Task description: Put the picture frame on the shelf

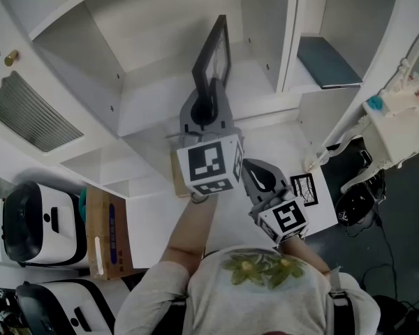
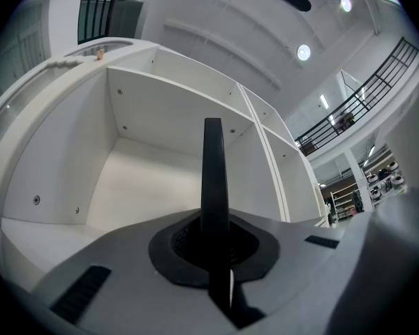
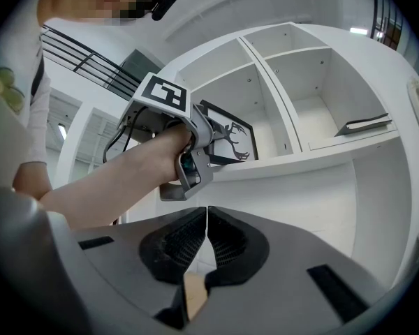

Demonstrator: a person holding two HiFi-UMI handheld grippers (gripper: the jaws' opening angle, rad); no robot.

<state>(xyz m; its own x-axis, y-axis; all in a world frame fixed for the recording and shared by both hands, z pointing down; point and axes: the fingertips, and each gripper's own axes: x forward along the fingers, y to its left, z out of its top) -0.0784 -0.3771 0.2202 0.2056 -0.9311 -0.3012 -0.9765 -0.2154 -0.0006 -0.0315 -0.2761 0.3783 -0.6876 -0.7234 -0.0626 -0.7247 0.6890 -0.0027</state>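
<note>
Picture frame [image 1: 214, 53], upright and edge-on, clamped in the jaws of the left claw [image 1: 211, 100], just ahead of it inside the shelf [image 1: 148, 105]. Advice: seat its bottom edge flat before releasing. Right claw [image 1: 260, 177], closed and empty, hangs behind.

1. L gripper [image 1: 209, 98] at centre of head view, arm [image 1: 194, 225] stretched fwd, wrist straight.
2. Its jaws are pinched tight on the thin edge of the picture frame [image 1: 215, 47].
3. R gripper [image 1: 257, 169] sits lower right of centre, tucked near the torso, jaws together, nothing between.
</note>
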